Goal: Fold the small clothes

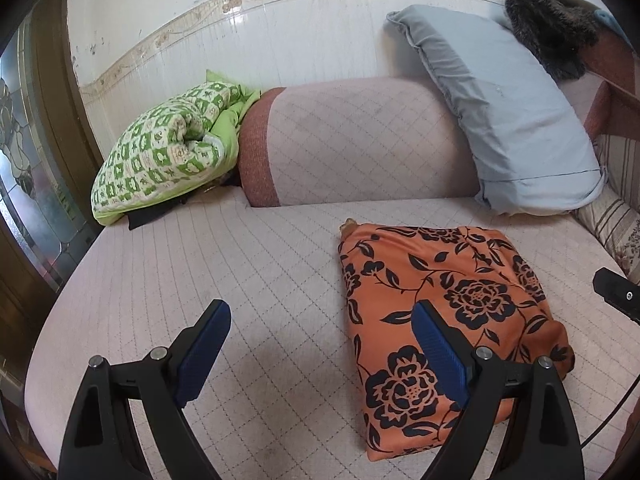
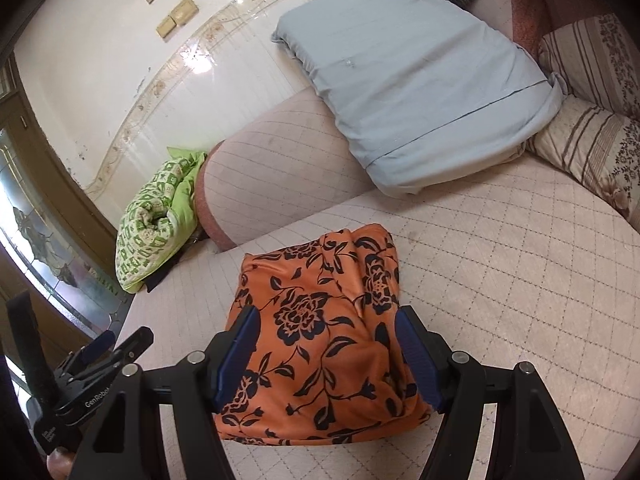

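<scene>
Lying on the quilted pink sofa seat [image 1: 248, 264] is a folded orange garment with black flowers [image 1: 432, 300], a thick, roughly square bundle with its folds bunched toward the far side. In the left wrist view it sits right of centre on the seat. The left tool [image 1: 320, 332] hangs with its blue-padded fingers [image 1: 204, 348] spread wide; one finger is over bare seat, the other is in front of the garment's left part, and nothing is pinched between them. In the right wrist view the right tool [image 2: 326, 344] has its fingers spread on either side of the garment's near part, the cloth lying between the blue pads; whether the pads touch the cloth I cannot tell, and the fabric looks uncompressed.

Behind the garment, a pale blue pillow [image 1: 496, 112] leans on the pink backrest [image 1: 360, 140]. A green patterned blanket [image 1: 160, 152] is bundled at the seat's far left corner. Striped floral cushions [image 2: 592, 120] lie at the right.
</scene>
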Available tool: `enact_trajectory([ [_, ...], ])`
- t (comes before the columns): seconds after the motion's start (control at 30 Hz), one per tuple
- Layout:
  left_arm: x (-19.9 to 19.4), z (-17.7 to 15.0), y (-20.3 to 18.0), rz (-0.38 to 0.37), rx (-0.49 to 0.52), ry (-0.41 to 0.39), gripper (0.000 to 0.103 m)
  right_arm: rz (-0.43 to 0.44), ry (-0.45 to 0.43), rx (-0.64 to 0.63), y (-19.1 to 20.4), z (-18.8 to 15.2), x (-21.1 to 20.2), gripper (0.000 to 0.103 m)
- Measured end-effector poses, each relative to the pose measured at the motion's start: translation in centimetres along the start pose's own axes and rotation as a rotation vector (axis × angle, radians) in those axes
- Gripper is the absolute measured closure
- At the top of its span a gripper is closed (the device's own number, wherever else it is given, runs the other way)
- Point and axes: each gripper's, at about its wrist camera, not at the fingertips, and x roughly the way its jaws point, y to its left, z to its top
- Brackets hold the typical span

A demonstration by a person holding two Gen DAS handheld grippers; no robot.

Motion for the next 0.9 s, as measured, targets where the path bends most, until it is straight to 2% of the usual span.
enact_trajectory([
  [0.17,1.3,-0.1,0.0,-0.012,0.000,0.018,0.011,-0.013,0.019,-0.014,-0.1,-0.1,0.9,0.030],
  [0.4,5.6,-2.0,0.9,-0.107,-0.049,0.182,0.011,-0.026,0.083,0.017,-1.3,-0.3,2.6,0.030],
  [0.57,6.4,-2.9,1.1,-0.135,-0.055,0.210,0.011,-0.025,0.145,0.078,-3.1,-0.6,4.2,0.030],
  [0.9,7.3,-3.3,0.4,-0.365,-0.098,0.279,0.011,-0.041,0.194,0.107,-4.5,-1.0,5.6,0.030],
])
